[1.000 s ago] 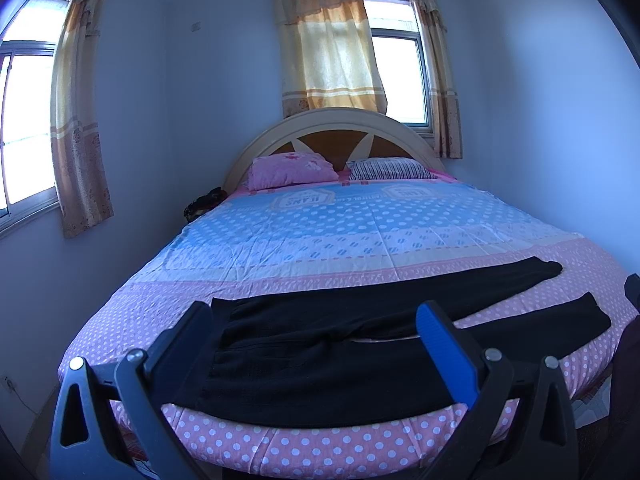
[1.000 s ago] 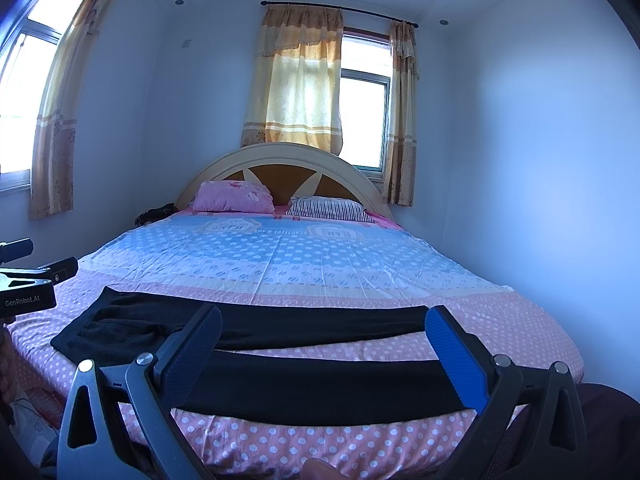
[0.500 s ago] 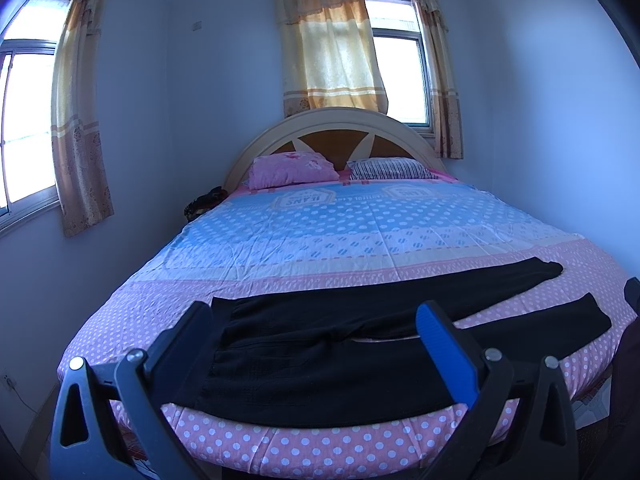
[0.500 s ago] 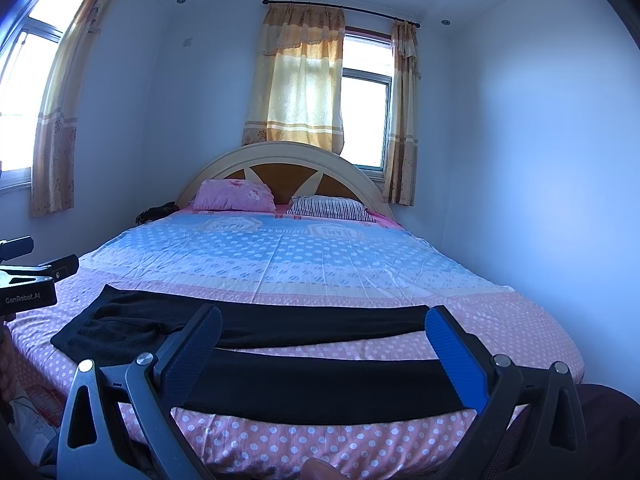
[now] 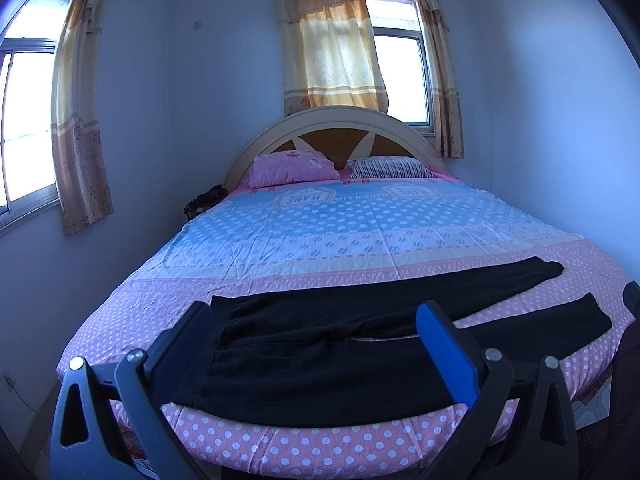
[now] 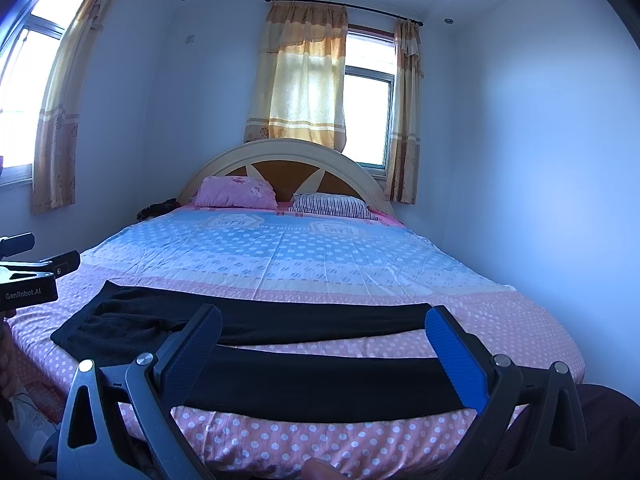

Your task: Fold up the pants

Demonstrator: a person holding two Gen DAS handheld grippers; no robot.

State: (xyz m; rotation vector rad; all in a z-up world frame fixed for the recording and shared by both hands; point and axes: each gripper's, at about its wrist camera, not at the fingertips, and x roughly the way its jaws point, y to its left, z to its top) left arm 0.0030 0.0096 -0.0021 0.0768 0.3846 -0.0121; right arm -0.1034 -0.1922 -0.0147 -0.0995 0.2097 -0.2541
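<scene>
Black pants (image 5: 340,364) lie flat across the foot of the bed (image 5: 360,232), on the pink polka-dot band of the cover, low in both views. Waistband toward the left of the frame, two legs running right with a strip of pink between them.

Left gripper (image 5: 316,324) hangs above the waist end, jaws spread wide, nothing between them; it does not touch the cloth. Right gripper (image 6: 322,330) hangs over the legs, lower centre of its view, jaws likewise spread wide and empty.

The left tool's body shows at the left edge of the right view.

Pink pillow (image 5: 294,168) and striped pillow (image 5: 392,168) sit at the headboard (image 5: 336,120), centre frame. Curtained windows behind and at left.
</scene>
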